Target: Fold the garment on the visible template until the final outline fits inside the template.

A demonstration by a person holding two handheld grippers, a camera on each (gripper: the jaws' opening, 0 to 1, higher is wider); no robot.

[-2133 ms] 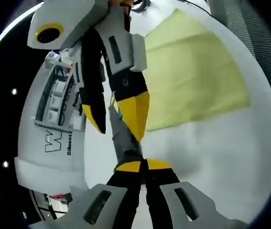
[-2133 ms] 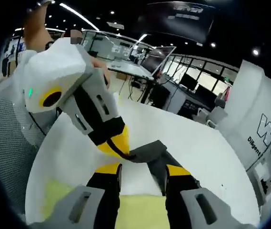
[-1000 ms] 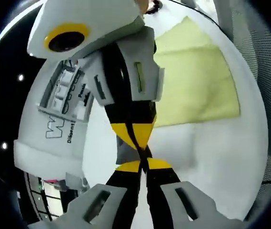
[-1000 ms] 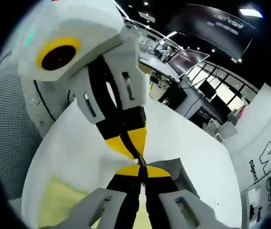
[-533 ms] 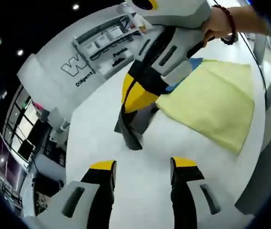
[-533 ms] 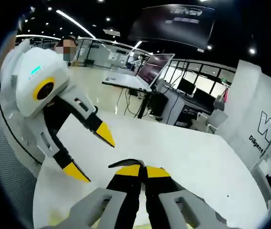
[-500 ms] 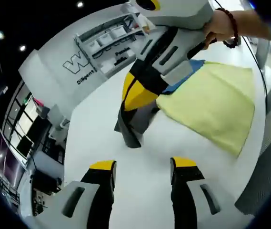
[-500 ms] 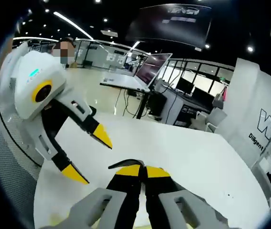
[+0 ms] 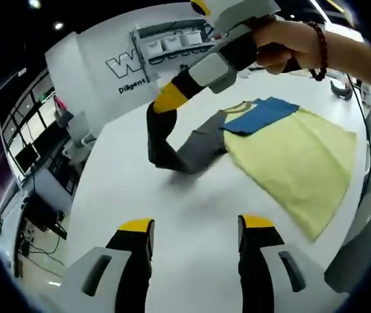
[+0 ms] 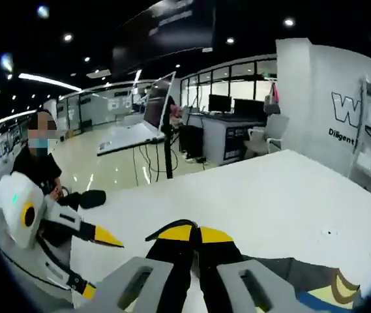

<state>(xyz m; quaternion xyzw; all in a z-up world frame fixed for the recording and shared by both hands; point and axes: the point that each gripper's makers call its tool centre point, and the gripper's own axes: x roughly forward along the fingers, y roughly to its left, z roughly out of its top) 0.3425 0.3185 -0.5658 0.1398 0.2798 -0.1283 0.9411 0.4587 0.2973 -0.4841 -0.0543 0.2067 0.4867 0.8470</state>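
**Right claw pinches the grey sleeve; left claw hangs released over the white surface**

In the left gripper view, the garment (image 9: 263, 134) lies on the white surface (image 9: 139, 215), with the yellow template (image 9: 302, 163) as the landmark. The garment's blue body sits on the far corner of the template, and its grey sleeve (image 9: 195, 147) stretches off the template's edge onto bare surface. The right claw (image 9: 161, 107) comes down from above, held by a person's hand (image 9: 283, 49) wearing a dark bead bracelet (image 9: 320, 52). Its yellow-tipped jaws are clenched on the far end of the grey sleeve, lifting that end off the surface beside the template.

The left claw (image 9: 195, 228) rises from the bottom of the same view, jaws spread wide with nothing between them, on the side of the sleeve away from the template's far corner and apart from the cloth.

In the right gripper view, the right claw (image 10: 195, 233) shows its two yellow tips pressed together, with a thin dark edge of fabric at the tips. Grey cloth (image 10: 296, 270) and a sliver of blue with a striped collar (image 10: 341, 287) trail at lower right. The left claw (image 10: 97, 261) enters from the left, jaws parted. A seated person (image 10: 38, 166) is beyond the surface.
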